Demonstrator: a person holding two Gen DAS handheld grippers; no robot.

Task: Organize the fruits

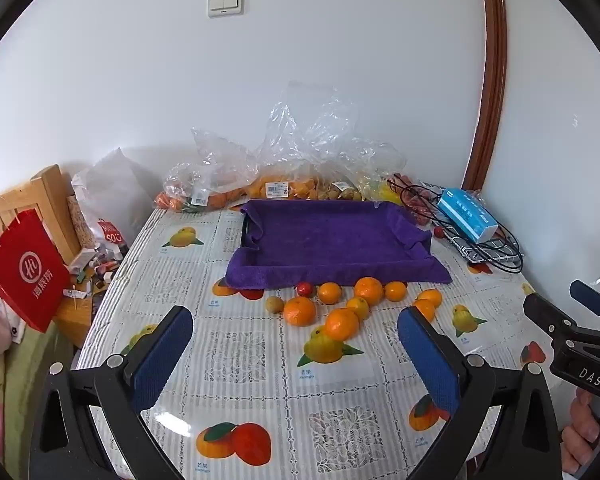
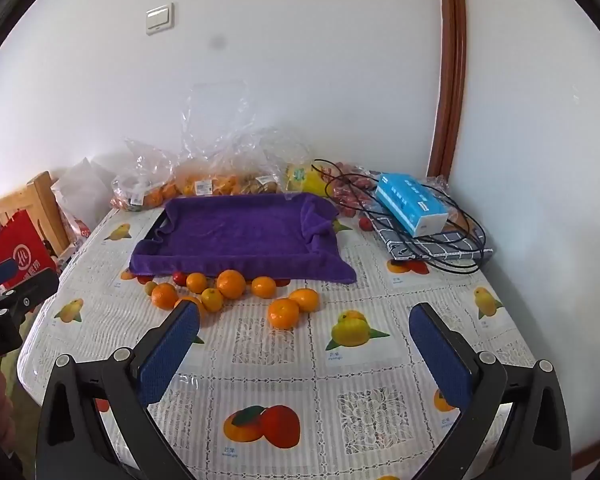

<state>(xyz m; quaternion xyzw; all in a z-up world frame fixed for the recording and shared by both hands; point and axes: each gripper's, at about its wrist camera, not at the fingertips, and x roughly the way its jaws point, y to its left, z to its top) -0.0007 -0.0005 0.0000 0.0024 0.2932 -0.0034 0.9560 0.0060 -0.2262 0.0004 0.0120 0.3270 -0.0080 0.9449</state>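
Note:
Several loose mandarins lie on the table in front of a tray lined with a purple towel. Among them are a small red fruit and a small greenish-brown fruit. My left gripper is open and empty, hovering above the table short of the mandarins. My right gripper is open and empty, also short of the fruit. The right gripper also shows at the right edge of the left wrist view.
Clear plastic bags of fruit lie behind the tray by the wall. A blue tissue box sits on a wire basket and checked cloth at the right. A red paper bag and clutter stand left of the table.

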